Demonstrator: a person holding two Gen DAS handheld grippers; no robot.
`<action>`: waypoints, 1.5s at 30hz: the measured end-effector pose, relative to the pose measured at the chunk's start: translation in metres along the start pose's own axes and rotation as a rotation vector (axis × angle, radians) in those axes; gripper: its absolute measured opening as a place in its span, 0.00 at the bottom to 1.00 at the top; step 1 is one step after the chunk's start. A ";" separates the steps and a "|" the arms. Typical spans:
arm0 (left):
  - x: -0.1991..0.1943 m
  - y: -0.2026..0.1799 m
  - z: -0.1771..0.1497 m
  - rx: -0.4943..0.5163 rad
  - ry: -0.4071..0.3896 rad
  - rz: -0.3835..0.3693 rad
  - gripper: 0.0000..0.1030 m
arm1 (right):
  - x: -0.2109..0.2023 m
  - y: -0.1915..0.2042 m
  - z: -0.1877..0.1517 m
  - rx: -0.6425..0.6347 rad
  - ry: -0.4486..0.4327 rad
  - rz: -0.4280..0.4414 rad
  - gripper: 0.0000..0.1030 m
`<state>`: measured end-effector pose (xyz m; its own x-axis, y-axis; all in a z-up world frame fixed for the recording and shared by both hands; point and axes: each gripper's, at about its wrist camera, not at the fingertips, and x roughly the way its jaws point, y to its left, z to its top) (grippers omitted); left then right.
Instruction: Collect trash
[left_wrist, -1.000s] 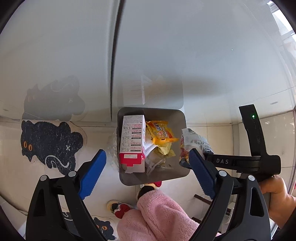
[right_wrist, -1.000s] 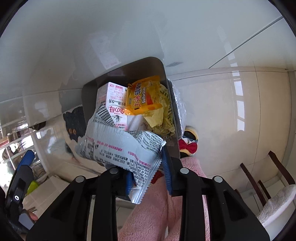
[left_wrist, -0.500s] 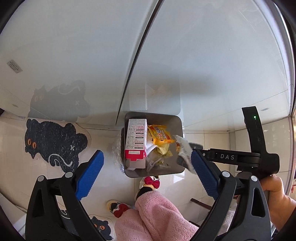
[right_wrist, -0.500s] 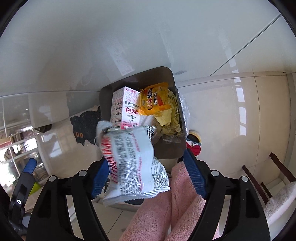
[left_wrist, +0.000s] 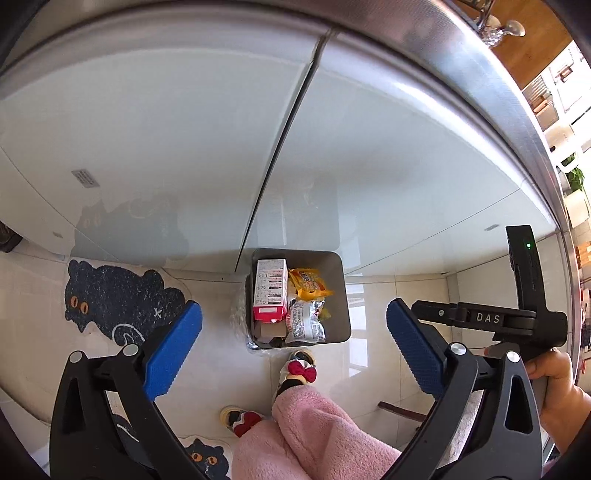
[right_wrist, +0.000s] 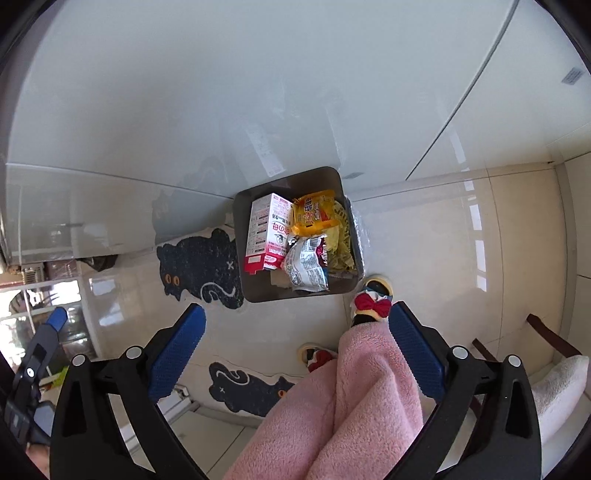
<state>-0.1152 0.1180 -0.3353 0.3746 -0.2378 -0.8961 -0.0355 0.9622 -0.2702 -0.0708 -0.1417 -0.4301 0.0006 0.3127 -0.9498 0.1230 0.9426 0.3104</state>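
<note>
I hold two claws above one grey trash bin (left_wrist: 341, 291) that stands on a pale tiled floor against a glossy white cabinet. My left claw (left_wrist: 293, 343) is spread wide, its two blue pads well apart with nothing between them; its jaws have just been opening a little further. My right claw (right_wrist: 295, 345) is also spread wide and empty; its jaws have just been opening, and the bag they carried now lies in the bin.

Inside the bin I count one white and pink carton (right_wrist: 266, 232) on the side nearest the cat mat, one yellow snack packet (right_wrist: 312, 216) beside it toward the cabinet, one silver printed bag (right_wrist: 306, 266) lying on top at the bin's near side, and crumpled yellow wrappers (right_wrist: 338, 243) along the far wall.

Beside the bin lies one black cat-shaped mat (right_wrist: 199, 267); a second, smaller cat mat (right_wrist: 247, 391) lies nearer to me. Just at the bin's near edge are my two slippers with red bows (right_wrist: 371, 302), and my two pink fleece trouser legs (right_wrist: 354, 406).
</note>
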 end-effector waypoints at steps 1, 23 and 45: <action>-0.009 -0.005 0.001 0.008 -0.007 0.002 0.92 | -0.013 -0.001 -0.005 -0.008 -0.014 -0.008 0.97; -0.214 -0.104 0.042 0.076 -0.356 0.011 0.92 | -0.297 0.034 -0.058 -0.144 -0.570 -0.200 0.97; -0.310 -0.151 0.077 0.154 -0.505 0.098 0.92 | -0.404 0.086 -0.068 -0.202 -0.800 -0.206 0.97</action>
<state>-0.1550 0.0570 0.0103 0.7769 -0.0886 -0.6234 0.0290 0.9940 -0.1051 -0.1278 -0.1790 -0.0169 0.7081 0.0271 -0.7055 0.0181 0.9982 0.0565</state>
